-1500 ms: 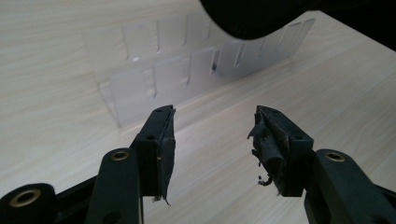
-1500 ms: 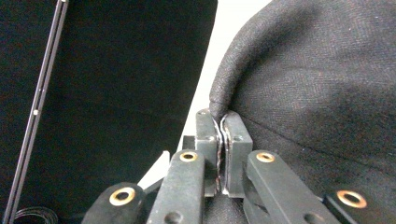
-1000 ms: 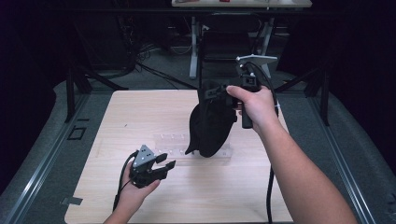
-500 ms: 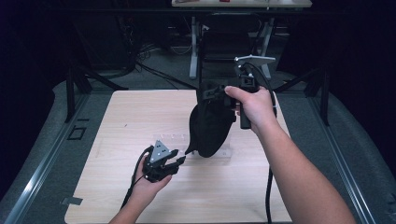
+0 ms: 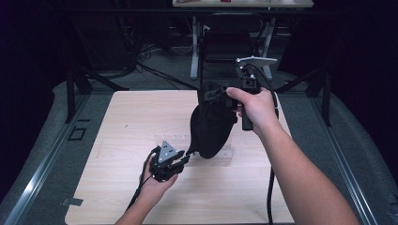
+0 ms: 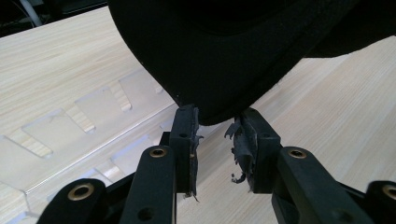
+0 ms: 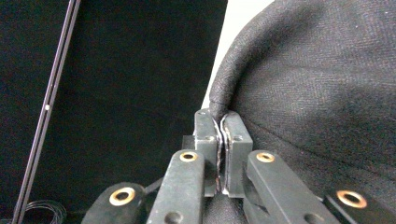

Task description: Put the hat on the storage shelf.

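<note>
A black cloth cap hangs over the middle of the wooden table. My right gripper is shut on its upper rim and holds it up; in the right gripper view the jaws pinch the piped edge of the cap. My left gripper sits low at the cap's bottom left. Its jaws have just been closing. In the left gripper view the gripper still has a gap, and the cap's lower edge hangs right at the tips, with the pads not pressing on it.
A clear plastic slotted rack lies flat on the table under the cap, seen close as the rack. The right gripper's cable trails to the front edge. Dark table legs and cables stand beyond the far edge.
My left gripper has moved right, toward the cap's bottom edge, and its jaws have narrowed. The right hand and the cap have stayed where they were.
</note>
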The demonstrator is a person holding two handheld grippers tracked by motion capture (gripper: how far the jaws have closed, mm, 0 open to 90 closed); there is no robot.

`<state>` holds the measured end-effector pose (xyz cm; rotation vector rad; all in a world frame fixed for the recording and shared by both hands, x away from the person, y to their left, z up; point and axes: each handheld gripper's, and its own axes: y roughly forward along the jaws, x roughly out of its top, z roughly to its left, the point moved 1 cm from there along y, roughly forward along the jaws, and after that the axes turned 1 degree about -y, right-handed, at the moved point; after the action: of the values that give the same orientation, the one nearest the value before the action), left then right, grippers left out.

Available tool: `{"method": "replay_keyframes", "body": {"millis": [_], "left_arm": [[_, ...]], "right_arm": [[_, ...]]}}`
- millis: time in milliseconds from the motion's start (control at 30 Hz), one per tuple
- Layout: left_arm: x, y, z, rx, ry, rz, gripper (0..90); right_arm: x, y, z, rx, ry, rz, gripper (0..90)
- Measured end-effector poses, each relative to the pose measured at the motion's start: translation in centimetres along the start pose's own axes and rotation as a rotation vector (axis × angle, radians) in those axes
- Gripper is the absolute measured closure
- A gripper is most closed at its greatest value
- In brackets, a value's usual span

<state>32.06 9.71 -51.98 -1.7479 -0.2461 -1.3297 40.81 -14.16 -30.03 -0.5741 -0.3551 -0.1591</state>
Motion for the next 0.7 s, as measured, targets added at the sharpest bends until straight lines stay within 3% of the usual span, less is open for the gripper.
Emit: {"method": "replay_keyframes", "body": {"millis": [133, 300, 433, 633, 700], "left_arm": [[0.0, 0.52, 0.04, -0.011, -0.029, 0.003, 73.2], [0.03, 0.64, 0.24, -0.024, -0.032, 0.002, 76.2], [-0.05, 0.71, 0.69, -0.05, -0.072, -0.013, 77.7], [-0.11, 0.66, 0.48, -0.037, -0.059, -0.011, 79.5], [-0.15, 0.69, 0.35, -0.053, -0.069, -0.007, 79.7]], "right_arm": [[-0.05, 0.04, 0.02, 0.003, -0.002, 0.001, 87.2], [-0.1, -0.01, -0.07, 0.007, 0.003, -0.004, 87.2], [-0.1, -0.12, -0.11, 0.006, 0.005, -0.009, 87.2], [0.02, 0.03, -0.23, 0.012, 0.007, -0.01, 87.2], [0.09, 0.17, -0.24, 0.018, 0.007, -0.01, 87.2]]}}
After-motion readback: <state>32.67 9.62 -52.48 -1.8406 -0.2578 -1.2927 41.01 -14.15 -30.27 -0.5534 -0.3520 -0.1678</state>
